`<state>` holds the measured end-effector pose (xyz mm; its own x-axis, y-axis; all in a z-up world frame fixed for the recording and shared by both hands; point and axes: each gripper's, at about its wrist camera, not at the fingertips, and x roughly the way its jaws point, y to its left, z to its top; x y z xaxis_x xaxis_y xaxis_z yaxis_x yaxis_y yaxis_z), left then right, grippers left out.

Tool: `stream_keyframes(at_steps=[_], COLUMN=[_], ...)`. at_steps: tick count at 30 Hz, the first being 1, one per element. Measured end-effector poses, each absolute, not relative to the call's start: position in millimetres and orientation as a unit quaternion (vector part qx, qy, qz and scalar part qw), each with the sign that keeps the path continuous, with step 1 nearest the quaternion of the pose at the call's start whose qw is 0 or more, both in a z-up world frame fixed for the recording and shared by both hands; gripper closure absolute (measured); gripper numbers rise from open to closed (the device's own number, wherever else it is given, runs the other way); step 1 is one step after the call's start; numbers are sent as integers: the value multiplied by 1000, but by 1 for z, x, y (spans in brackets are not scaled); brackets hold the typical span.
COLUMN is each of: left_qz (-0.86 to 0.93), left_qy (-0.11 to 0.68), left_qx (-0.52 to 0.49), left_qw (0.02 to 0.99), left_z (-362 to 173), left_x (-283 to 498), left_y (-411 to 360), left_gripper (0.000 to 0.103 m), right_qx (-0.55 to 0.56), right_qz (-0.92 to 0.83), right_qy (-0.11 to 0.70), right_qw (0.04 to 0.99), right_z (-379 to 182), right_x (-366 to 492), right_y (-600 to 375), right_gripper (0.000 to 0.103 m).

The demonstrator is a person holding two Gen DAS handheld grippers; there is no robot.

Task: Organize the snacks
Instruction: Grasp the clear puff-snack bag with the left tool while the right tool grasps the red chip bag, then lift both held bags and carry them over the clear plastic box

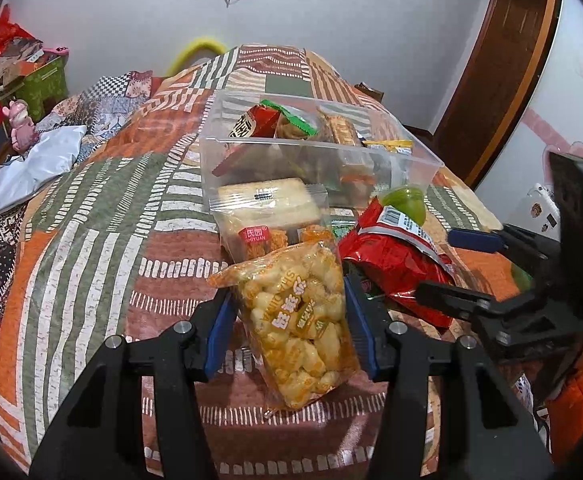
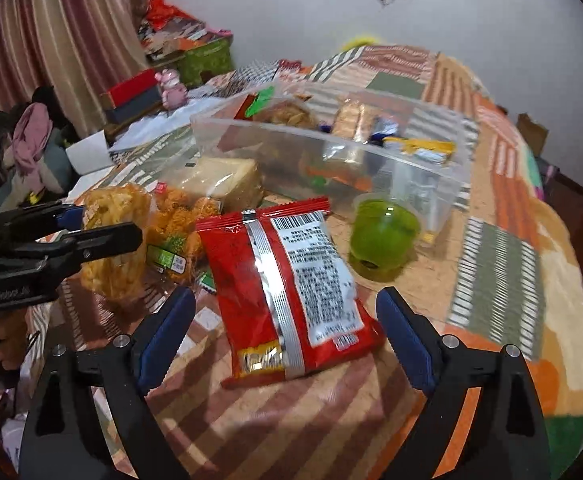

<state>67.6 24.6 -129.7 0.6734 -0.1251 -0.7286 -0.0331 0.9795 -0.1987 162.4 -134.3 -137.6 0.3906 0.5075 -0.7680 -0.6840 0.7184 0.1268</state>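
My left gripper (image 1: 289, 292) is shut on a yellow puffed-snack bag (image 1: 299, 320), its blue pads pressing both sides. The same bag (image 2: 111, 240) shows in the right wrist view, held by the left gripper (image 2: 99, 224). My right gripper (image 2: 285, 296) stands open around a red snack packet (image 2: 287, 288) that lies back side up on the quilt; the pads do not touch it. In the left wrist view the right gripper (image 1: 457, 268) reaches over the red packet (image 1: 391, 268). A clear plastic bin (image 1: 315, 148) (image 2: 331, 136) behind holds several snack packets.
A green jelly cup (image 2: 383, 236) stands right of the red packet, by the bin. A wrapped pale cake (image 1: 269, 200) and an orange crispy-snack bag (image 2: 175, 220) lie before the bin. The patchwork quilt (image 1: 111, 220) covers the surface. Boxes and a pink toy (image 1: 21, 124) crowd the left.
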Motion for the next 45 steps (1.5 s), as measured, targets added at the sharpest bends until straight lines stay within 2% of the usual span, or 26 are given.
stream_keyframes(at_steps=[7, 13, 24, 33, 45], left_qz=[-23, -22, -21, -19, -42], left_qy=[407, 406, 368, 337, 323], left_qx=[-95, -100, -103, -105, -85], left_qw=[908, 908, 924, 936, 942], left_z=[-134, -134, -100, -66, -48], left_x=[71, 74, 85, 117, 181], left_y=[26, 28, 35, 44, 27], left_gripper=[52, 52, 52, 52, 52], right_qx=[-100, -85, -64, -25, 8], right_qz=[369, 364, 341, 317, 292], right_qy=[463, 448, 386, 332, 313], right_qw=[800, 812, 855, 888, 904], right_z=[-159, -153, -111, -69, -61], right_x=[184, 174, 162, 184, 229], right_y=[-118, -130, -152, -159, -150], right_gripper=[13, 33, 34, 34, 34])
